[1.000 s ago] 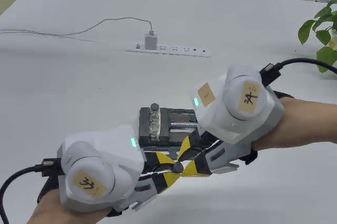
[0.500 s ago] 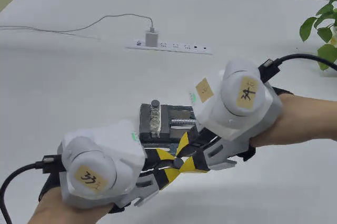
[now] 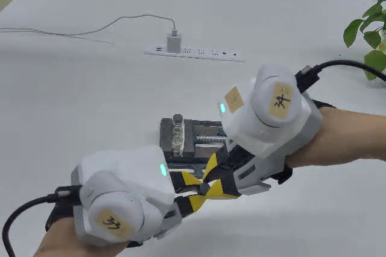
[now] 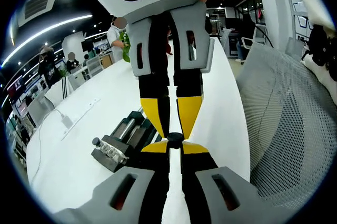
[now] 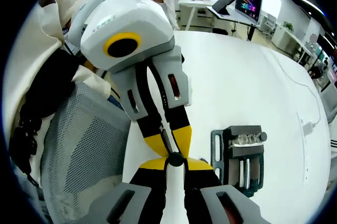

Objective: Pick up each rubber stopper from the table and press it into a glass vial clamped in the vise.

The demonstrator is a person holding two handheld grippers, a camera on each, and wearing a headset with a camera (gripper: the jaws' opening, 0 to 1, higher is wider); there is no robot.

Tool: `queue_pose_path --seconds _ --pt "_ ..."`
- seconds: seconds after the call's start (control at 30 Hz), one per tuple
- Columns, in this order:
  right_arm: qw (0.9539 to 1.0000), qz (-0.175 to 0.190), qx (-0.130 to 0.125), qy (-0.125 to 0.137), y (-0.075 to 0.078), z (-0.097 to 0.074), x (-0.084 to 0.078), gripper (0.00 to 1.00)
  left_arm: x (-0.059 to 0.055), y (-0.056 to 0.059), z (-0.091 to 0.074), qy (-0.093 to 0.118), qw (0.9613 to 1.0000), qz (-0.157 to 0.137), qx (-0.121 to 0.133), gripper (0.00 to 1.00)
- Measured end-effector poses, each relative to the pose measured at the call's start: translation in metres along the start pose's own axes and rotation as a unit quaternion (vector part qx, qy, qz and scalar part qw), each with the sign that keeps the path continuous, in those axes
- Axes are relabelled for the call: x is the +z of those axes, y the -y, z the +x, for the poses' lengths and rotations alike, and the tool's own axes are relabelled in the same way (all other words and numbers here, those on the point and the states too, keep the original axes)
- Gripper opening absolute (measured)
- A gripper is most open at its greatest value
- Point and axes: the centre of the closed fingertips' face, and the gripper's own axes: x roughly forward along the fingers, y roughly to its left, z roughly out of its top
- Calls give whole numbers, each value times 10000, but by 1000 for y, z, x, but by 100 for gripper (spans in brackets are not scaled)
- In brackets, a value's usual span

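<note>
Head view shows me the stopper (image 3: 204, 189), a small dark round plug, just on the near side of the vise (image 3: 194, 148), with left gripper (image 3: 196, 192) and right gripper (image 3: 212, 183) meeting tip to tip, both clamped on it, and a clear, grey-capped vial (image 3: 177, 135) upright in the vise.

The head view looks down at the vise (image 3: 181, 142) on the table (image 3: 72, 100). The left gripper view faces the right gripper (image 4: 169, 132) at close range, the right gripper view the left gripper (image 5: 171, 150); both share the stopper (image 4: 175, 137) and vise.
</note>
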Motion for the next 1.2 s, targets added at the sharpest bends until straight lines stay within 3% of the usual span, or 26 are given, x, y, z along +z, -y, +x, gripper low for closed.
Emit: queue_pose_path --seconds 0.2,0.57,0.83,1.07,1.1,1.2 --pt "10000 64 5 45 0 -1 0 7 1 -2 -1 71 9998 -207 -5 4" --pt "10000 75 6 25 0 -1 1 6 1 -3 -2 123 9996 -263 19 5" --pt "9999 127 32 24 4 1 0 6 -2 -10 -5 260 9974 -642 183 11" --pt "9999 158 61 -1 6 3 -1 6 -19 -26 -16 286 9907 -1182 614 27" --pt "9998 162 70 8 6 4 -1 6 -22 -28 -18 315 9868 -1438 674 29" --pt "9998 176 64 -4 9 5 -3 6 -31 -35 -23 326 9822 -1641 850 36"
